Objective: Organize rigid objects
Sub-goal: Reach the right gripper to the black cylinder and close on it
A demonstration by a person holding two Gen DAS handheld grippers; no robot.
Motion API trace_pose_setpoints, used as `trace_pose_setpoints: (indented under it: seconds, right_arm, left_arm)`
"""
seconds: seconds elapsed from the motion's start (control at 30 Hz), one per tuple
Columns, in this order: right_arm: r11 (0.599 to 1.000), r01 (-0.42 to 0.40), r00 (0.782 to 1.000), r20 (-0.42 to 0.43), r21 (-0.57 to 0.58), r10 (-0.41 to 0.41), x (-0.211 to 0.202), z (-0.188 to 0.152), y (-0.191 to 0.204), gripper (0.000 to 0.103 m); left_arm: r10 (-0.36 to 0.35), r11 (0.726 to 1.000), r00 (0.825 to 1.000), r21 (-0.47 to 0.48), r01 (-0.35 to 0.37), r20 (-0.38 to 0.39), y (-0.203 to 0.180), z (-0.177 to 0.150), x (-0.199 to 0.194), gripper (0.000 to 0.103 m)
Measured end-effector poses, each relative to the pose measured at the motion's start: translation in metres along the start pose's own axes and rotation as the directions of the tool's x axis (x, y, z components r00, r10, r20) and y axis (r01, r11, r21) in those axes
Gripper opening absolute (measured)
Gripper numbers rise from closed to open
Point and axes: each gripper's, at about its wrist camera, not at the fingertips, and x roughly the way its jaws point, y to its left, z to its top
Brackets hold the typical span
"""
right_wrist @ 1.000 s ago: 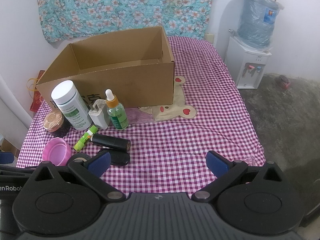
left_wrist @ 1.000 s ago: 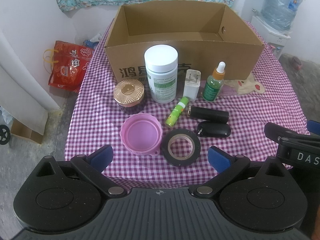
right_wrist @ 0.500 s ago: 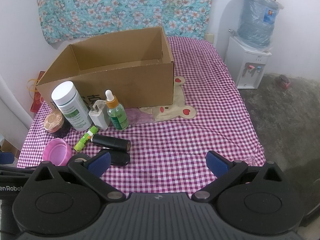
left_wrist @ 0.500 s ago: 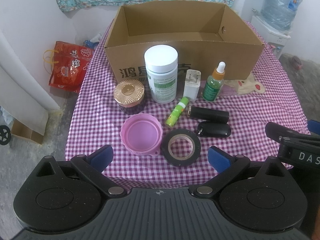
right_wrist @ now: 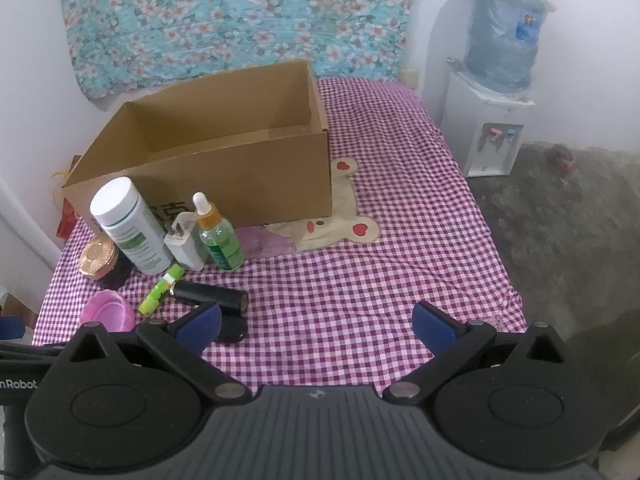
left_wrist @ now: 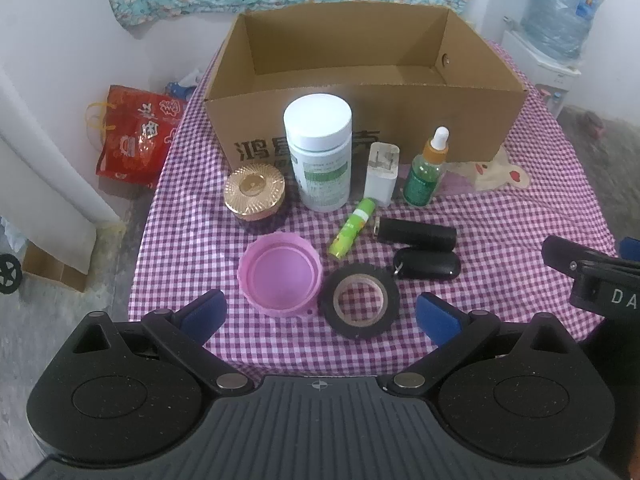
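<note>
An open cardboard box (left_wrist: 360,120) is seen in the upper middle of the left wrist frame, on a purple checked cloth (left_wrist: 520,216); the part of its inside that shows holds nothing. In front of the box, a row of upright containers is lined up: a gold-lidded jar (left_wrist: 255,189) at the left, a white-capped bottle (left_wrist: 320,152), a white charger plug (left_wrist: 381,173), and a green dropper bottle (left_wrist: 426,170) at the right. Lower in the frame, a green tube (left_wrist: 352,227) lies tilted, beside a black cylinder (left_wrist: 416,232) and a black key fob (left_wrist: 428,265). A pink lid (left_wrist: 280,276) is turned rim-up with nothing in it, and it touches a roll of black tape (left_wrist: 361,300).

The left gripper (left_wrist: 320,316) is held wide, with nothing between its blue pads, low over the lid and tape. The right gripper (right_wrist: 316,326) is likewise spread wide and unladen, over bare cloth at the lower middle of its frame.
</note>
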Motion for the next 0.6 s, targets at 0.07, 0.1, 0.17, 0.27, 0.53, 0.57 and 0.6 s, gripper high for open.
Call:
trace_pose_setpoints:
  seconds: [0.07, 0.1, 0.17, 0.27, 0.53, 0.57, 0.6]
  right_arm:
    - [1.0, -0.005, 1.0, 0.003, 0.006, 0.005, 0.003, 0.002, -0.003, 0.103]
    - [1.0, -0.009, 1.0, 0.005, 0.008, 0.009, 0.004, 0.003, -0.005, 0.103]
    - [1.0, -0.019, 1.0, 0.01, 0.015, 0.019, 0.006, 0.006, -0.01, 0.103]
    - [0.999, -0.038, 0.999, 0.021, 0.036, 0.037, 0.011, 0.015, -0.02, 0.103]
    - [0.98, -0.164, 0.986, 0.002, 0.11, 0.164, 0.045, 0.037, -0.049, 0.098]
    - [0.974, -0.194, 0.98, -0.013, 0.116, 0.197, 0.052, 0.039, -0.051, 0.095]
    - [0.969, -0.216, 0.975, -0.025, 0.12, 0.22, 0.057, 0.04, -0.051, 0.091]
  left_arm:
    - [-0.002, 1.0, 1.0, 0.003, 0.002, 0.004, -0.001, 0.003, 0.002, 0.101]
    - [-0.006, 1.0, 1.0, 0.008, 0.005, 0.009, -0.002, 0.005, 0.002, 0.101]
    - [-0.013, 1.0, 1.0, 0.02, 0.012, 0.022, -0.005, 0.009, 0.004, 0.102]
    - [-0.027, 0.999, 0.999, 0.042, 0.026, 0.034, -0.011, 0.017, 0.009, 0.101]
    - [-0.089, 0.987, 0.996, 0.132, 0.087, 0.005, -0.035, 0.029, 0.036, 0.101]
    - [-0.097, 0.985, 0.995, 0.143, 0.096, -0.002, -0.038, 0.029, 0.039, 0.101]
    - [-0.105, 0.982, 0.994, 0.154, 0.105, -0.01, -0.04, 0.029, 0.041, 0.1]
